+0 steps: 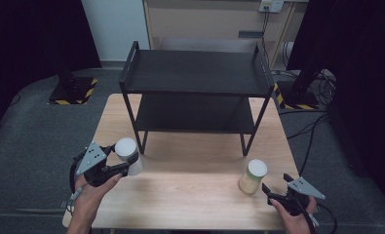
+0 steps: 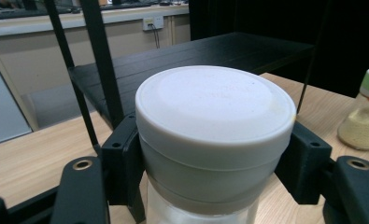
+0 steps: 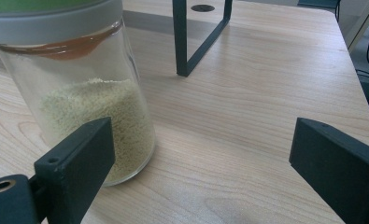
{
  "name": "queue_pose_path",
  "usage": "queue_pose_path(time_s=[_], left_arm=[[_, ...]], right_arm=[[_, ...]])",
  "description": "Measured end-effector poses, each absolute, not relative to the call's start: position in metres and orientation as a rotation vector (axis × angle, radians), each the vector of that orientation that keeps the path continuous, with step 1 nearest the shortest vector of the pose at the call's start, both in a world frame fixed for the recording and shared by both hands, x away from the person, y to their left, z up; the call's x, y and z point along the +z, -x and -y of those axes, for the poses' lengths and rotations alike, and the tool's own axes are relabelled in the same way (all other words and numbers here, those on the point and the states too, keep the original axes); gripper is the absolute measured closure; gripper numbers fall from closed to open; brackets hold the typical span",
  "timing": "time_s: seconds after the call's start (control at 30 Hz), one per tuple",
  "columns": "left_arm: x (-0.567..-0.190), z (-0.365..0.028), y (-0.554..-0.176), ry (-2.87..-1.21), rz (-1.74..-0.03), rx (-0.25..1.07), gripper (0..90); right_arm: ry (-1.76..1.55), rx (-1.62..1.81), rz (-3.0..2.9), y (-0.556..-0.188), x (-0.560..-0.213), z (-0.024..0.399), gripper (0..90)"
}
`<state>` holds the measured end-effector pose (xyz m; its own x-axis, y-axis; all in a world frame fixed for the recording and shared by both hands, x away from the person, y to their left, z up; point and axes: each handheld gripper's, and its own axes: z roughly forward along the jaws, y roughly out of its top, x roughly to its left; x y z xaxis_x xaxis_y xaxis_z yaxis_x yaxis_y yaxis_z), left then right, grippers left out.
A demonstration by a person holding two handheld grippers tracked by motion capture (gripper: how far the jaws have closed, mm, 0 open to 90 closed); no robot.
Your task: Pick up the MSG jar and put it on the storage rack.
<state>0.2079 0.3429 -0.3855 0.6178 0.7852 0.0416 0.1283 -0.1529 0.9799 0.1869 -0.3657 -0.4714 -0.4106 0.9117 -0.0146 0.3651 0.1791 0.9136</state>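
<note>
A jar with a white lid [image 1: 127, 149] stands near the table's left front, by the rack's left leg. My left gripper [image 1: 123, 165] is shut on the white-lidded jar [image 2: 213, 116], one jaw on each side just below the lid. A second glass jar [image 1: 252, 176], pale-lidded and about half full of yellowish grain, stands at the right front. My right gripper [image 1: 276, 183] is open just to its right, near the front edge. In the right gripper view the grain jar [image 3: 93, 98] stands just past one jaw, and my right gripper [image 3: 201, 144] has bare wood between its jaws.
A black two-tier rack [image 1: 195, 73] stands on the back half of the wooden table [image 1: 190, 195], both shelves bare. Its front legs [image 1: 246, 144] come down between the two jars. Cables and black stands lie on the grey floor to the right.
</note>
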Motion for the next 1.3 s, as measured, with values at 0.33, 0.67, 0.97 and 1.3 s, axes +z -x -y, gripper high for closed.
queue_pose_path(time_s=[0.33,0.67,0.97,1.3], left_arm=[[-0.359,-0.335,-0.210,-1.644,-0.713,0.662,32.8],[-0.327,-0.329,-0.217,-1.666,-0.670,0.663,32.8],[-0.299,-0.322,-0.226,-1.679,-0.625,0.648,32.8],[-0.269,-0.315,-0.237,-1.656,-0.568,0.603,32.8]], right_arm=[[-1.203,1.204,-1.871,-0.186,-0.472,0.367,7.2],[-1.202,1.208,-1.873,-0.186,-0.472,0.367,7.2],[-1.206,1.213,-1.866,-0.185,-0.471,0.368,7.1],[-1.208,1.214,-1.870,-0.185,-0.471,0.368,7.1]])
